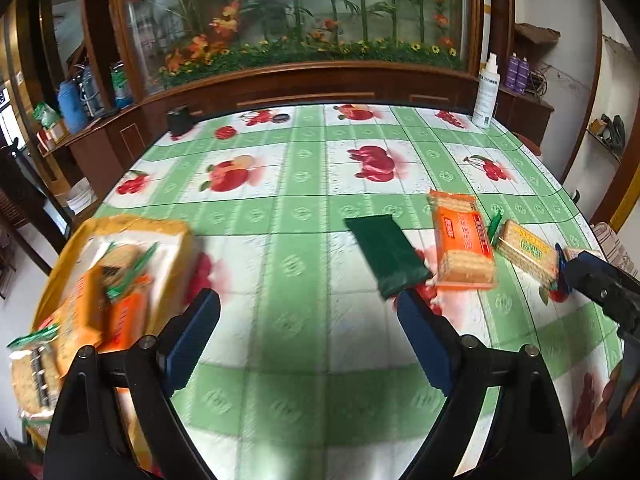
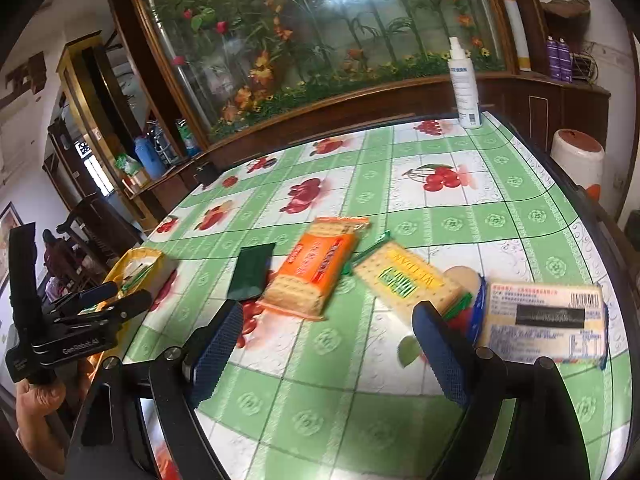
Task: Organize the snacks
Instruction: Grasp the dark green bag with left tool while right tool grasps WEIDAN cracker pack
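- I'm holding the left gripper (image 1: pixel 308 312) over the near middle of the table (image 1: pixel 304 148), jaws spread wide with nothing between them, just bare green-check cloth underneath.
- Right gripper (image 2: pixel 328 328) is the same deal: jaws standing wide apart and empty, no snack touching the pads.
- Plenty of open cloth is sitting toward the far edge; only a white spray bottle (image 2: pixel 464 84) is standing at the far right corner and a small black box (image 1: pixel 180 120) at the far left.
- Loose snacks are lying in a row mid-table: dark green packet (image 2: pixel 250 272), orange cracker pack (image 2: pixel 316 268), yellow-label cracker pack (image 2: pixel 408 280), then a pale pack with a barcode (image 2: pixel 544 324) close to the right edge.
- The yellow bag (image 1: pixel 120 240) is hanging right at the left edge with several packs already in it.
- Behind the table a glass case of fake flowers (image 1: pixel 296 12) is filling the wall.
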`<state>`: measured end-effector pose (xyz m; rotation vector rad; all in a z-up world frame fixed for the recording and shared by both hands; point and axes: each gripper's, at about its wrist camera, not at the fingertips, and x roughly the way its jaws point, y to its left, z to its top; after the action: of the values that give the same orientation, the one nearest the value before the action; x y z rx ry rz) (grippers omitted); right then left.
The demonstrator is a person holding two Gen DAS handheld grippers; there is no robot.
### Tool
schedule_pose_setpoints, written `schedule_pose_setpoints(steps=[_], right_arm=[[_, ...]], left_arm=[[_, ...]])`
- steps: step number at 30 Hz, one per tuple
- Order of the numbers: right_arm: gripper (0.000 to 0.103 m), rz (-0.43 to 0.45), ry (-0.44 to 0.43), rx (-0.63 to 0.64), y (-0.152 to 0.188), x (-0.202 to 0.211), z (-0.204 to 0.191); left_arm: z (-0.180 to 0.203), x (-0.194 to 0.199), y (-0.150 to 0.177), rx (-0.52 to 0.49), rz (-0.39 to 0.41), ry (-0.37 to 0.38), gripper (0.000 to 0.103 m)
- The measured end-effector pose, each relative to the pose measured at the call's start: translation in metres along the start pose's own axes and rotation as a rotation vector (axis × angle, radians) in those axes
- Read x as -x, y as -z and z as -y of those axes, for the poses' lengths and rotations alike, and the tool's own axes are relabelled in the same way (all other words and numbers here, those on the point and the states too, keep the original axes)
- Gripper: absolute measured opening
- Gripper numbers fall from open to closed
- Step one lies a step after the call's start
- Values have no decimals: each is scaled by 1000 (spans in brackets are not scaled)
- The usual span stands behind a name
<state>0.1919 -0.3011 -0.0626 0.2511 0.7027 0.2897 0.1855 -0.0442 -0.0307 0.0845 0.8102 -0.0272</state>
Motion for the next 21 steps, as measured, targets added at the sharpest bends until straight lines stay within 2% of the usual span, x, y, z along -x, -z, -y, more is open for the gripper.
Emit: schedule_pose_setpoints(steps=[6, 16, 21], right_arm=[[88, -20, 27, 21, -10, -16, 10], [89, -165, 85, 182, -19, -68, 9], [90, -172, 144, 233, -22, -79, 8]], left_arm=[[20, -26, -12, -20, -28, 11, 91], [26, -78, -27, 30, -114, 39, 91], [33, -100, -37, 53, -160, 54, 91]])
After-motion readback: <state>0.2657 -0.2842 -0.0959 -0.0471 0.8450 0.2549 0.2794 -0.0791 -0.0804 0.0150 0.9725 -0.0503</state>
